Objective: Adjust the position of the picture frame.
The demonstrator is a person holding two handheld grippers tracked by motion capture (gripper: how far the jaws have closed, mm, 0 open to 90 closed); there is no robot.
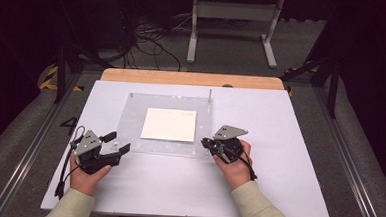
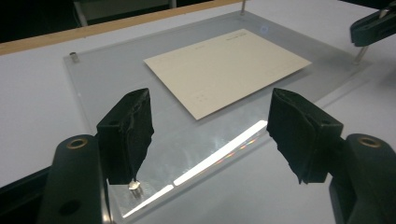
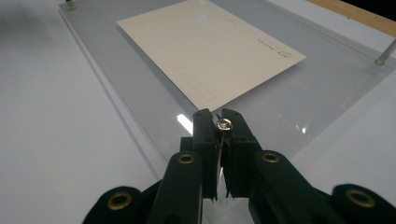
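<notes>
Near the middle of the white table (image 1: 278, 158) lies a clear acrylic plate (image 1: 130, 120), and a cream sheet of paper (image 1: 169, 124) lies flat at its centre. Small metal posts stand at the plate's corners; the far-right post (image 1: 210, 95) rises taller than the rest.

At the plate's near-right corner, the right gripper (image 1: 205, 140) is held by the person's right hand (image 1: 235, 163). In the right gripper view its jaws stand together, clamped on a small metal pin (image 3: 224, 124) whose round head shows just above the fingertips. The pin sits at the plate's near-right corner, close to the nearest corner of the paper (image 3: 210, 51).

The left gripper (image 1: 116, 142) is held by the left hand (image 1: 87, 175) at the plate's near-left corner. Its jaws stand wide apart with nothing between them. In the left gripper view, one finger (image 2: 128, 135) hangs just above a short metal stud (image 2: 135, 187) set in that corner of the plate (image 2: 102, 84); whether they touch cannot be told. The other finger is over the bare table beside the plate's near edge. The right gripper (image 2: 373, 29) shows farther off in that view, at the plate's other near corner.

A wooden strip (image 1: 192, 79) runs along the table's far edge.
</notes>
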